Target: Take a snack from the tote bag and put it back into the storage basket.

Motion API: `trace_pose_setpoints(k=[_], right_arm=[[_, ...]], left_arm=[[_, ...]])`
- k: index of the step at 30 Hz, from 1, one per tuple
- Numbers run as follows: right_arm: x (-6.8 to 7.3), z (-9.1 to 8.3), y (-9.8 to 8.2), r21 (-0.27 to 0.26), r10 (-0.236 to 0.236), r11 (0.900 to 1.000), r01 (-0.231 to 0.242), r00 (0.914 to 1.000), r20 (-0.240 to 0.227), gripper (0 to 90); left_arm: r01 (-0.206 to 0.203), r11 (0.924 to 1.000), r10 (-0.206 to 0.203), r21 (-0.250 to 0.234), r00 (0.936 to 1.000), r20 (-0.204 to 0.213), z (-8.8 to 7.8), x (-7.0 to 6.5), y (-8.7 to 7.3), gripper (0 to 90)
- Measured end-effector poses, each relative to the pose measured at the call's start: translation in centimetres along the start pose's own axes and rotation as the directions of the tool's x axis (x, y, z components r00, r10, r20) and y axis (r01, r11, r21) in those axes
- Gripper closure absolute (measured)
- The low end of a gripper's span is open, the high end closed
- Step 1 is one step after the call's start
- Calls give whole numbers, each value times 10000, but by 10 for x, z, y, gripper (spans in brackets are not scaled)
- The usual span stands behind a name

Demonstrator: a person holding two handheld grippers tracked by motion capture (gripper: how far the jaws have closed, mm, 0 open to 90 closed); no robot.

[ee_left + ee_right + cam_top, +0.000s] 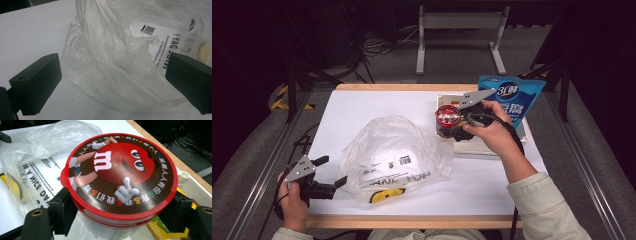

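A crumpled clear plastic bag point(394, 157) printed with a barcode and black lettering lies in the middle of the white table point(362, 107). At its left edge my left gripper point(333, 171) stands open, its black jaws either side of the bag's point(117, 57) corner without touching it. My right gripper point(447, 125) is shut on a round tub with a red M&M's lid point(447, 116), held upright just right of the bag. In the right gripper view the tub point(120, 177) sits between the jaws, above the table.
A blue snack pouch point(512, 97) lies at the table's back right on a white tray point(482, 145). A yellow packet point(160, 230) shows under the tub. Beyond the far edge are a metal frame and cables on the floor.
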State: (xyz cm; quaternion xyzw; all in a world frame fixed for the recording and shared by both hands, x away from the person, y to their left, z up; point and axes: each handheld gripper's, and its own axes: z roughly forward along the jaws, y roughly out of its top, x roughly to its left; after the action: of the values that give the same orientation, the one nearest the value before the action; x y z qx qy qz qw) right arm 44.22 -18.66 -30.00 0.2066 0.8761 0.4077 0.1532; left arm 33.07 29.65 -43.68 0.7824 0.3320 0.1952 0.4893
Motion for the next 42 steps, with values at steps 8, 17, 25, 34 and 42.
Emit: trace_pose_setpoints(k=[8, 17, 25, 34, 42], right_arm=[[-13, -8, -12, -24, 85, 10000, -85, 9996, 287, 257], [-27, -10, -27, 167, 344, 9992, -353, 9980, 528, 257], [-38, -7, -41, 199, 323, 9992, -338, 9971, 694, 258], [-48, 2, -57, 437, 346, 9983, -381, 9964, 778, 257], [-54, 11, -68, 576, 492, 9969, -535, 9961, 730, 258]], left_arm=[[-16, 10000, 16, 19, 10000, -3, 0, 0, 0, 11], [-16, 10000, 16, 17, 10000, -6, 0, 0, 0, 11], [-6, 10000, 6, 36, 10000, -30, 0, 0, 0, 11], [-15, 10000, 15, 44, 10000, -13, 1, -1, 0, 11], [-4, 10000, 4, 34, 10000, -4, 1, -1, 0, 11]])
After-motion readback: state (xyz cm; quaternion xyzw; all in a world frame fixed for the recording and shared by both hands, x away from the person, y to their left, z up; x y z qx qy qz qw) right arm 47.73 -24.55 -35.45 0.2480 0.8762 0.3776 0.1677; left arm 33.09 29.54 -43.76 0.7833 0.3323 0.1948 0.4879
